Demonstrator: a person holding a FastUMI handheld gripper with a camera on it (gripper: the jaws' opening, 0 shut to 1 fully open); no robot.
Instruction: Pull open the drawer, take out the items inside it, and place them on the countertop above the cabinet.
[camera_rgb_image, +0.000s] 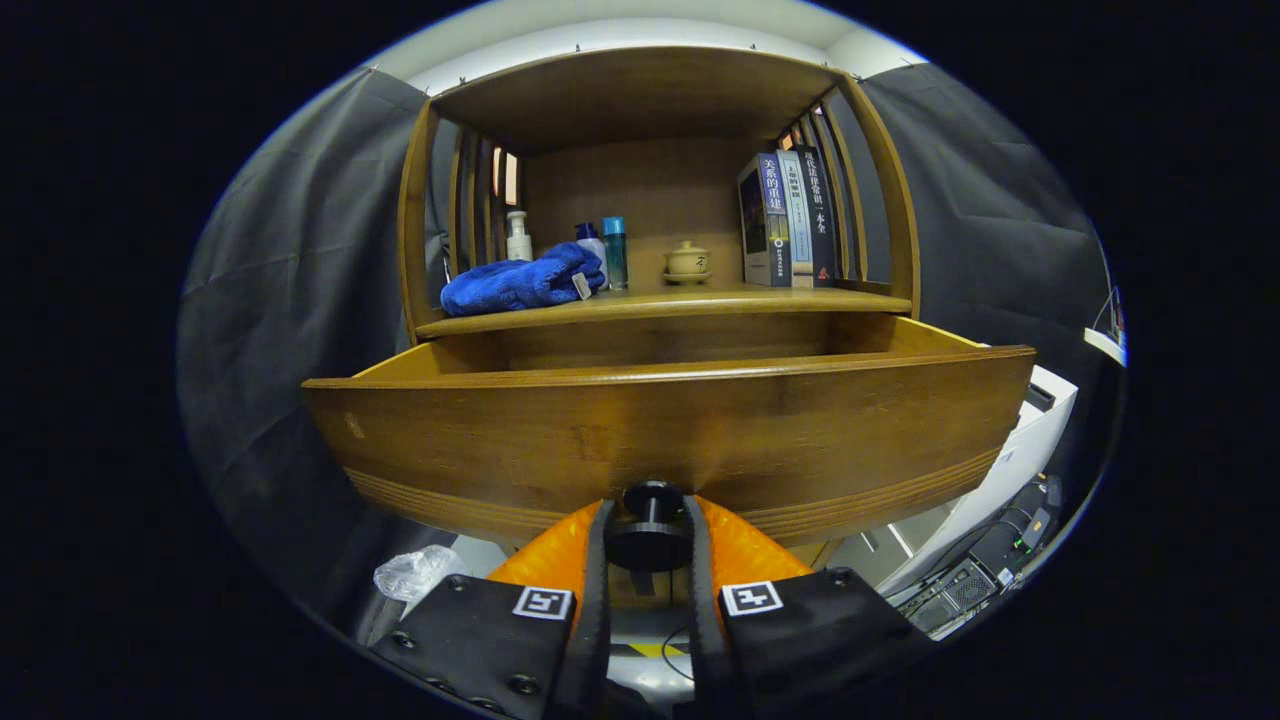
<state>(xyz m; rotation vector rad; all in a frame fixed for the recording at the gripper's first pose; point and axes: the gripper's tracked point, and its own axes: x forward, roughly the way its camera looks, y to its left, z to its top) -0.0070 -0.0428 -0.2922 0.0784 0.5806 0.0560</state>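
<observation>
The wooden drawer stands pulled out from the cabinet, its broad front panel just ahead of me. My gripper is shut on the drawer's round dark knob, one finger pressing on each side of it. The inside of the drawer is hidden behind its front panel. Above it runs the countertop, with a blue towel lying at its left end.
On the countertop stand a white pump bottle, two small bottles, a lidded tea cup and several books. A crumpled plastic bag lies below left. White equipment and cables sit lower right.
</observation>
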